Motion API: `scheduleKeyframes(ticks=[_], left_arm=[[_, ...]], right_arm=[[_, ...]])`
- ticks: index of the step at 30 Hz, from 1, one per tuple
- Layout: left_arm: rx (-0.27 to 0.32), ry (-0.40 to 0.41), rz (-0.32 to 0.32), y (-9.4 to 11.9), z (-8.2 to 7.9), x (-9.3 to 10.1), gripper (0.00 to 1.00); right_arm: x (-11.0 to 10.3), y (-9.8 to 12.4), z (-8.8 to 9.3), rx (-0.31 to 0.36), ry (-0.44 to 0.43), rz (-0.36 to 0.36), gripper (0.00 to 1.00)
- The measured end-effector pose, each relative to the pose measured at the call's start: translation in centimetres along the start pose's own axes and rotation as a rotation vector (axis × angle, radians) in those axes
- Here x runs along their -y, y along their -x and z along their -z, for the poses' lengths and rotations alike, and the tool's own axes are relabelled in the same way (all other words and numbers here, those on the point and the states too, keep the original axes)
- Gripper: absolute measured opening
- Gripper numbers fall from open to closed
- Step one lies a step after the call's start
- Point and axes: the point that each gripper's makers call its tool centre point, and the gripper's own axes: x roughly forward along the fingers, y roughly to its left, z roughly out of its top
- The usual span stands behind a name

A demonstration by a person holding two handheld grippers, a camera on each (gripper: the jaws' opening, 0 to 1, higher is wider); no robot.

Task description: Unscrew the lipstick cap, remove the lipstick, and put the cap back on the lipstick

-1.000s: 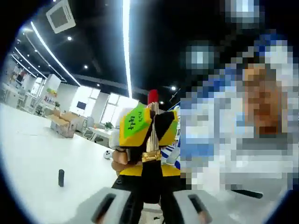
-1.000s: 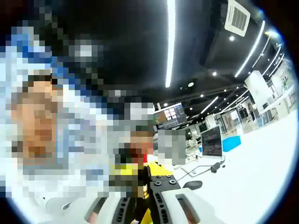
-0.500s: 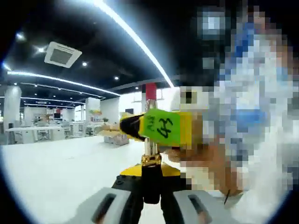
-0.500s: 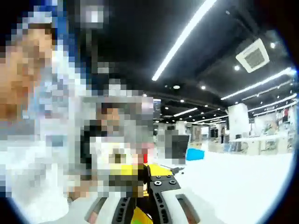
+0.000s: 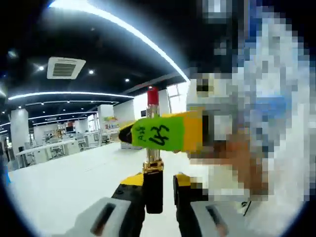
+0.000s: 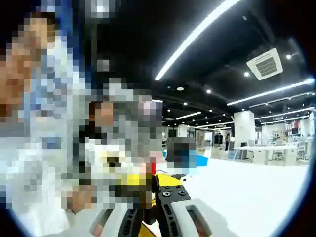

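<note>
The lipstick (image 5: 153, 190) stands upright in the left gripper view: black base, gold ring, silver tube and a red tip at the top. My left gripper (image 5: 157, 197) brackets the black base; its left jaw touches the base and a slim gap shows at its right jaw. My right gripper (image 5: 165, 133), yellow with a green label, comes in from the right and crosses the silver tube, clamped on it. In the right gripper view, my right gripper (image 6: 150, 210) has its jaws close together around something dark, with a bit of the red lipstick (image 6: 158, 169) just above them.
A white table (image 5: 64, 182) spreads below and to the left. A person's hand (image 5: 237, 158) and body stand close on the right of the left gripper view. Desks and pillars line the far hall, under long ceiling lights.
The left gripper view has rolled and tilted. A slim gap has appeared between the lipstick base and my left gripper's right jaw. My right gripper stays clamped on the tube.
</note>
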Motion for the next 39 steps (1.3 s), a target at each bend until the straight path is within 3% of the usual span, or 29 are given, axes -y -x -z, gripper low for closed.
scheduleKeyframes(ticks=[5,12,16,18,21,23,26,31,33,34,36,38,39], left_arm=[[0.014,0.104,0.245,0.6,-0.1,2.7,0.41],[0.155,0.337,0.517,2.2,-2.9,5.5,0.37],[0.246,0.525,0.682,3.7,-5.1,6.7,0.3],[0.261,0.567,0.743,4.1,-5.5,7.2,0.25],[0.286,0.601,0.776,4.2,-5.9,7.5,0.2],[0.265,0.592,0.77,3.9,-5.6,7.9,0.17],[0.199,0.514,0.729,3.2,-4.2,8.6,0.16],[0.198,0.509,0.722,3.2,-4.3,8.6,0.13],[0.189,0.451,0.643,2.8,-3.9,7.7,0.12],[0.182,0.425,0.585,2.4,-3.6,7.0,0.12],[0.165,0.392,0.528,2.1,-3.2,6.3,0.12],[0.098,0.223,0.301,0.9,-1.8,3.8,0.12],[0.093,0.208,0.28,0.8,-1.7,3.6,0.12]], right_arm=[[-0.5,0.7,-0.7,0.045,-0.125,-0.101,0.06],[-3.0,1.1,-1.6,0.095,-0.274,-0.284,0.06],[-4.4,1.7,-2.7,0.154,-0.355,-0.394,0.06],[-5.4,1.9,-3.0,0.161,-0.371,-0.455,0.06],[-6.0,1.5,-3.0,0.158,-0.363,-0.467,0.06],[-6.6,1.4,-2.7,0.146,-0.342,-0.468,0.06],[-6.7,1.3,-2.4,0.138,-0.336,-0.46,0.06],[-7.9,1.3,-2.2,0.142,-0.339,-0.46,0.06],[-7.7,1.0,-2.0,0.138,-0.318,-0.425,0.06],[-7.2,0.8,-1.8,0.135,-0.308,-0.382,0.06],[-6.2,0.6,-1.2,0.111,-0.266,-0.308,0.06],[-5.0,0.5,-0.8,0.092,-0.206,-0.231,0.06],[-4.7,0.5,-0.8,0.091,-0.199,-0.221,0.06]])
